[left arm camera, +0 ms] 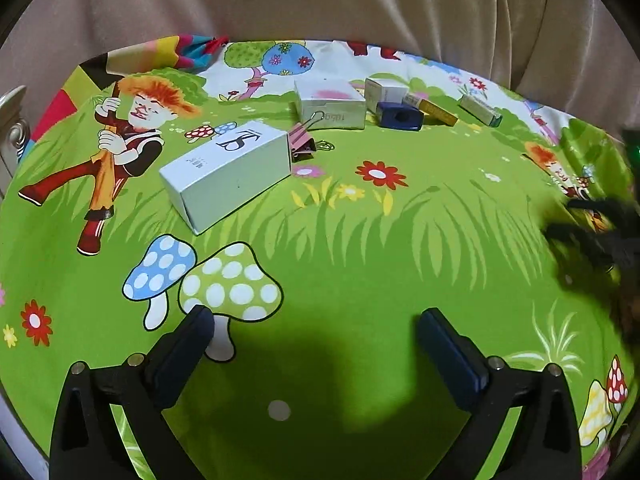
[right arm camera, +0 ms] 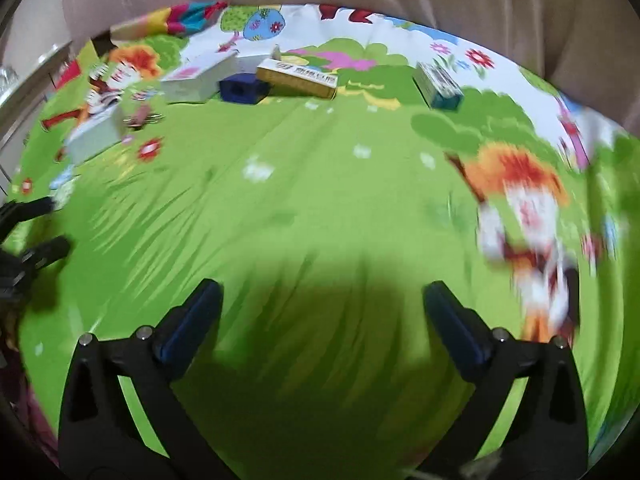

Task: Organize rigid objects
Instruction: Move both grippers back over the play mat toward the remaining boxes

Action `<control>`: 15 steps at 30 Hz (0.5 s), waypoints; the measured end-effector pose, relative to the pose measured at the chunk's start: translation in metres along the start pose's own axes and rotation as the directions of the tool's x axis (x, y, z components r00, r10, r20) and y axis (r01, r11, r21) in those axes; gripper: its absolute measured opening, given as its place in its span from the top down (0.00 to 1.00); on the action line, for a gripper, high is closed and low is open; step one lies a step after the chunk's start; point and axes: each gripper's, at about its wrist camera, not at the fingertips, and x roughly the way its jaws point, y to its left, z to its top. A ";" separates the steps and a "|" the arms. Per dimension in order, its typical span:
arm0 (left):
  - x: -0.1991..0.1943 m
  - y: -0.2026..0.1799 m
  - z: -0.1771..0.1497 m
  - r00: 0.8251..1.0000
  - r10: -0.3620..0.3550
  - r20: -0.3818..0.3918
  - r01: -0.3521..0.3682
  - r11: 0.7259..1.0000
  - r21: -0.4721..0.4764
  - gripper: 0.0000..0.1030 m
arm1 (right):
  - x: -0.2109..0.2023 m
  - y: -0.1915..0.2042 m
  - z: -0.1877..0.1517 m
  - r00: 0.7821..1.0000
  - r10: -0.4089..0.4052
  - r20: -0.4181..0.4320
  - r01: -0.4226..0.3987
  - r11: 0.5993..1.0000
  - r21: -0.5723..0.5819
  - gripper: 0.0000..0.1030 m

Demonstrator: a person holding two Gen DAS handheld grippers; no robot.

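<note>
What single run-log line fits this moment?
left tool: open, empty | right tool: open, empty | boxes, binder clip: untouched on cloth

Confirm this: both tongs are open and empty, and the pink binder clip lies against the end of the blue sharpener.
Wrong on one point. The left tongs and right tongs are open and empty, but the binder clip lies against the end of the long white box, not the sharpener, which sits apart, further back. The left wrist view shows it.
</note>
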 end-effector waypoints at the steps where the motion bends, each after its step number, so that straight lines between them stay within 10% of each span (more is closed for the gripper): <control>1: 0.000 -0.001 -0.001 1.000 0.003 0.005 -0.003 1.000 -0.001 0.00 | 0.010 0.000 0.014 1.000 0.025 0.000 -0.025 0.999 -0.035 0.00; 15: -0.001 0.000 -0.001 1.000 0.009 0.007 -0.009 1.000 -0.013 0.00 | 0.113 0.002 0.156 0.931 0.333 -0.146 -0.364 0.834 -0.415 0.00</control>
